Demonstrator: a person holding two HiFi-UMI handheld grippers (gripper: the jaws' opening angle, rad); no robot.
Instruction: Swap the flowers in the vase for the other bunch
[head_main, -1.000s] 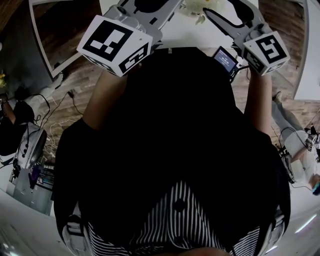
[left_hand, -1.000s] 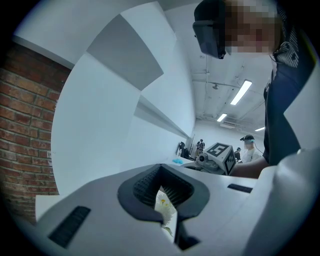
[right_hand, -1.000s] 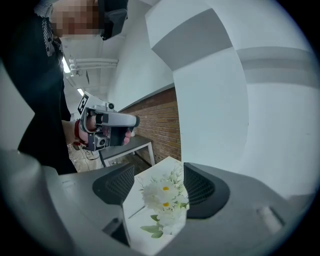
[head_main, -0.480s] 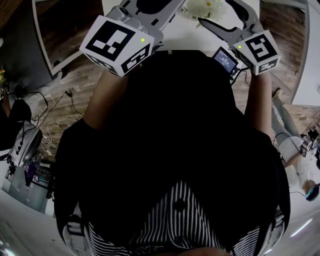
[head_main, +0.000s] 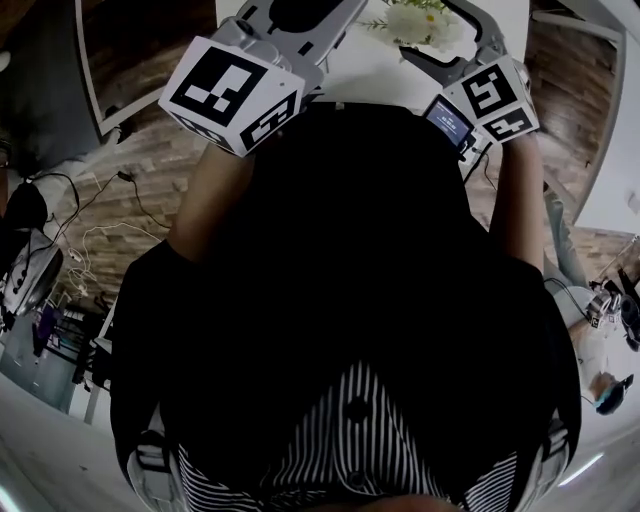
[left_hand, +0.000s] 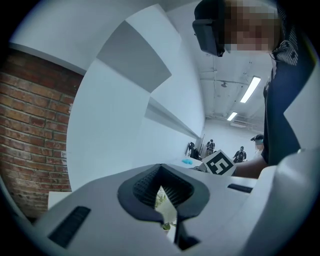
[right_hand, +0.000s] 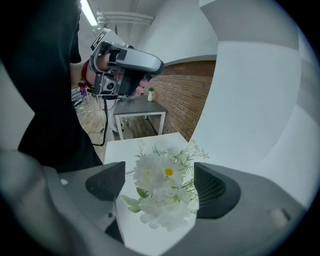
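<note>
Closest to my head camera, the person's dark-clad torso (head_main: 350, 280) fills most of the picture and hides whatever lies under it. Past it stand the left cube (head_main: 235, 92), large, and the right cube (head_main: 492, 98), smaller. Both tools run on toward the top edge, where the left gripper (left_hand: 171, 220) is cut off before its tips.

Its own view settles the matter. The fingers (left_hand: 145, 187) are drawn together with their tips meeting, and only a thin slit is left between the ribbed pads. A scrap of green shows through that slit. I cannot tell whether it is nipped there or lies beyond.

The right gripper (right_hand: 157, 184) points down at the white table (right_hand: 120, 150). Its fingers (right_hand: 212, 189) have just been opening and stand wide apart. The white flowers (right_hand: 156, 175) show in the gap between them, but neither pad touches a bloom.

The heads cover their own stems, so I cannot make out what carries the flowers above the table. In the head view only part of the flowers (head_main: 415, 22) shows before the frame ends.

Farther off I see a brick wall (right_hand: 185, 95) and a second small table (right_hand: 140, 107). In the left gripper view a few people (left_hand: 210, 146) are too small to read.
</note>
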